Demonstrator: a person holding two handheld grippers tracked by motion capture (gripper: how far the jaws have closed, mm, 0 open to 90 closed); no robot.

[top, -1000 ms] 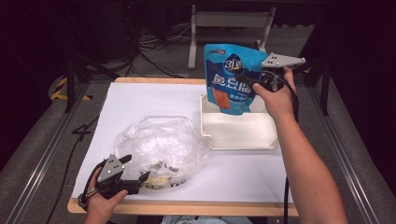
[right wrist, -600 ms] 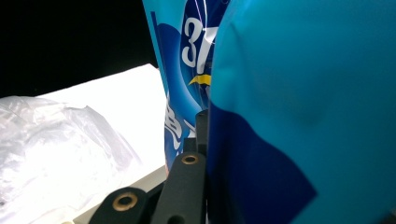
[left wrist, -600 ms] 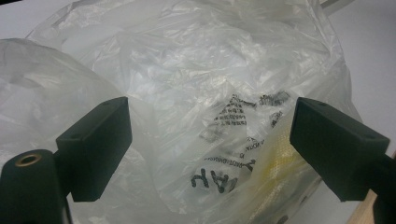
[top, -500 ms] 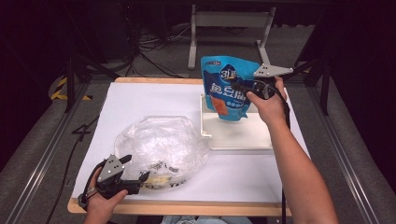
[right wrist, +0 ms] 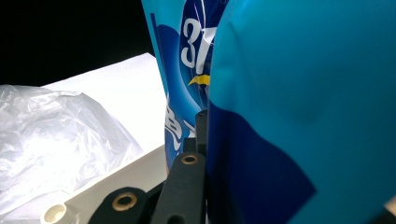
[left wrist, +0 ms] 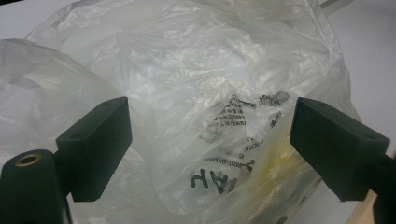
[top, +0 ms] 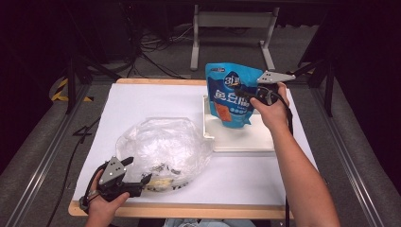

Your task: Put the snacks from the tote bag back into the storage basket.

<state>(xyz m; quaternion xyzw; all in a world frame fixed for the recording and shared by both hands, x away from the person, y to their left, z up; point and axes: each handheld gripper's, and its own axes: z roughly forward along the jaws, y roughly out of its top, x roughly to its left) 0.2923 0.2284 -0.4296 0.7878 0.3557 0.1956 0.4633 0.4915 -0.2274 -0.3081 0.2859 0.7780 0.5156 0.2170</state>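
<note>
A blue snack pouch with white lettering hangs upright over the white tray, its lower edge down inside the tray. My right gripper is shut on the pouch's right side; in the right gripper view the pouch sits pressed against the black jaw. A crumpled clear plastic bag with black print lies on the table's near left. My left gripper rests at the bag's near edge, open, and the bag lies between and beyond its fingertips.
The white-covered table has a wooden front edge. A metal stand and cables lie on the dark floor behind. A person's forearms reach in from the bottom edge.
My right gripper has come down and slightly left with the blue pouch, bringing its bottom into the tray. The left gripper and plastic bag have stayed put.
</note>
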